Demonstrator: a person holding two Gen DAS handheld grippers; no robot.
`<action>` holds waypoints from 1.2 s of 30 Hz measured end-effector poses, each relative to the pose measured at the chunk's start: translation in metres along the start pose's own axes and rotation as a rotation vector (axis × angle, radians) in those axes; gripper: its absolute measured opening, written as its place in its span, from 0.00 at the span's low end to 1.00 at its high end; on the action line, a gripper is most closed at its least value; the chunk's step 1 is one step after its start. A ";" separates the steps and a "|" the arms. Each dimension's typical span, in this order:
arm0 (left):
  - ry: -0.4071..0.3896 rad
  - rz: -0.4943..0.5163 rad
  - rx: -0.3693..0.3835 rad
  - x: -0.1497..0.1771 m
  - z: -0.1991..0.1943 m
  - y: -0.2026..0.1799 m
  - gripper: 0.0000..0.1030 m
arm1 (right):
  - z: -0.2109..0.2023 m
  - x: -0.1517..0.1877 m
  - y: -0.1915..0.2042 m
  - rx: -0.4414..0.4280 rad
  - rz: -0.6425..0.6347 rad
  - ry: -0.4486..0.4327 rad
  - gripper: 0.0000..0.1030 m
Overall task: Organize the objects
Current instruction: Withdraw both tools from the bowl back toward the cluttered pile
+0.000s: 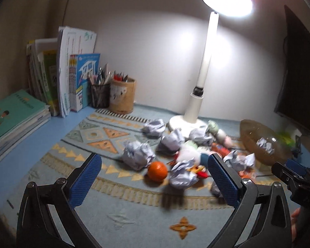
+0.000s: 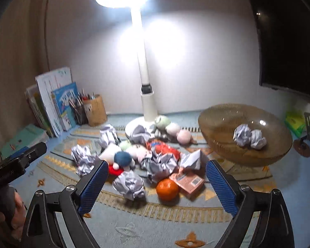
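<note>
Paper-strewn desk, sorting barely begun; entries run left to right in the right wrist view. Books (image 2: 51, 105) and pen pots (image 2: 94, 110), upright at the far left, already orderly; patterned mat (image 2: 134, 223), carrying the unsorted heap; crumpled paper balls (image 2: 129, 184), several, loose among plush toys (image 2: 122, 159); orange (image 2: 167, 189), touching a pink box (image 2: 189, 181); lamp base (image 2: 134, 127), behind the heap; amber glass bowl (image 2: 217, 122), far right, holding two paper balls (image 2: 250, 137), the only items I judge put away; most of the job remains.

My left gripper (image 1: 155, 177): jaws spread wide, nothing between the pads, tilted down toward the orange and nearest paper ball. My right gripper (image 2: 157, 181): likewise released and empty, angled down over the same heap, just beside the left.
</note>
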State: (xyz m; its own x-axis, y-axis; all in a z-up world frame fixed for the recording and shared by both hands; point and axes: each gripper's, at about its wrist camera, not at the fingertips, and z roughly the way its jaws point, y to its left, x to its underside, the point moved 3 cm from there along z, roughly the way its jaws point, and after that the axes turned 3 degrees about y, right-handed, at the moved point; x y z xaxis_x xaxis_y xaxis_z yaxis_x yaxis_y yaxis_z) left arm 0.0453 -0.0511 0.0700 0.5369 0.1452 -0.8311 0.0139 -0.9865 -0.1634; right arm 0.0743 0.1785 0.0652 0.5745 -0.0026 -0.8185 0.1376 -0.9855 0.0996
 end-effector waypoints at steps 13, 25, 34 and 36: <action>0.073 0.110 -0.015 0.033 0.024 -0.012 0.99 | 0.039 0.037 0.038 0.139 -0.203 0.149 0.93; 0.202 0.298 0.150 0.022 0.058 -0.031 0.99 | 0.059 0.024 0.031 -0.049 -0.211 0.231 0.82; 0.215 0.535 0.170 0.027 0.089 -0.067 0.63 | 0.095 0.016 0.041 -0.057 -0.309 0.278 0.61; 0.200 0.551 0.157 0.028 0.086 -0.070 0.54 | 0.096 0.019 0.043 -0.056 -0.317 0.284 0.43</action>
State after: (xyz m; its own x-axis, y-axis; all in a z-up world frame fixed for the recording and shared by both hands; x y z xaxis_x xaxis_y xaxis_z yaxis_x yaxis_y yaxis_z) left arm -0.0134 0.0284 0.0120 0.5783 -0.4157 -0.7019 -0.4278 -0.8872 0.1729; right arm 0.0134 0.1193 -0.0005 0.6952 0.3532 -0.6261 0.3818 -0.9194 -0.0948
